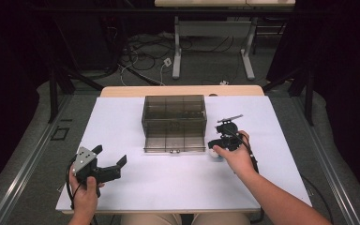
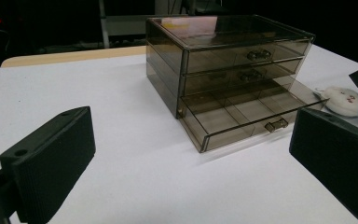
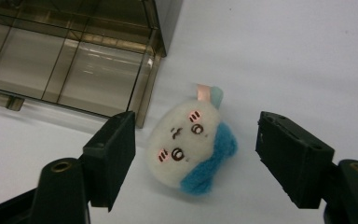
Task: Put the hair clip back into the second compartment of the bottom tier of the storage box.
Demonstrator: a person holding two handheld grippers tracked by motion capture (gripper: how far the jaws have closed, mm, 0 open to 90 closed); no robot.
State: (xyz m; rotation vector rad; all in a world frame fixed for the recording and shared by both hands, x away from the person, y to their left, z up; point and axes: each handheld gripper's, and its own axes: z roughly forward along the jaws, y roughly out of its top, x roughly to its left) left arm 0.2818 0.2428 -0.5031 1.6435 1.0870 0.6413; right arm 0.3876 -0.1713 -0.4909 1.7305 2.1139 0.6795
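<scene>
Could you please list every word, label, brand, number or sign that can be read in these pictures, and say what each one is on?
There is no readable text in any of the three views.
Plush toy: an embroidered face, no letters or numbers.
Smoked plastic drawer organizer: no label or brand mark visible.
Left gripper and right gripper: no markings legible.

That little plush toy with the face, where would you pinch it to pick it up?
Across its white rounded body, coming straight down from above. It lies flat on the table, face up; the open right gripper already straddles it. I'd mind the open bottom drawer close beside it.
</scene>
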